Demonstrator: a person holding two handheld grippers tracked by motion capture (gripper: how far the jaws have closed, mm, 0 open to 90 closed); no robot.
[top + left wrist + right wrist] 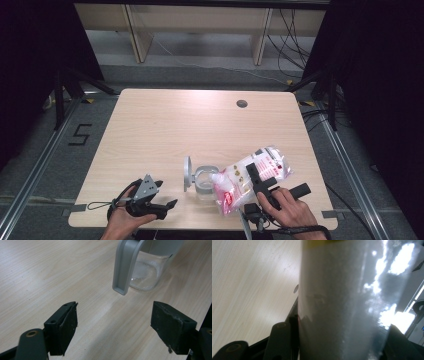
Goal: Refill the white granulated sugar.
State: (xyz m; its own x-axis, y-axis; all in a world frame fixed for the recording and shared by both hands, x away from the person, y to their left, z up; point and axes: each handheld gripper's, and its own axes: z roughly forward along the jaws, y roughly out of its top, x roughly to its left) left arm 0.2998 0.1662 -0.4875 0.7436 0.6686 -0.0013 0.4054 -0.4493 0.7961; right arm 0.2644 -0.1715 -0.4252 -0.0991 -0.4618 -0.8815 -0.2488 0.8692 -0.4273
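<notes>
**Bag tilted over jar mouth, right gripper carrying the bag**

I find the right gripper near the table's front edge, right of centre, clamped on a clear plastic bag with red print and white powder inside. In the right gripper view the bag sits between the jaws, which press on it from both sides at about half their span.

The bag's long axis runs from the back right down to the front left. Its lower end hangs at the mouth of a glass jar, which stands upright just left of the bag, close to the front edge. I judge this the relation that matters: the bag's low end must stay over the jar opening for the powder to fall inside.

The jar's grey lid is swung open and stands on edge on the jar's left. In the left gripper view the jar shows a thin white layer at its bottom.

The left gripper rests at the front left, jaws wide and holding nothing, pointed toward the jar, near it but apart
</notes>
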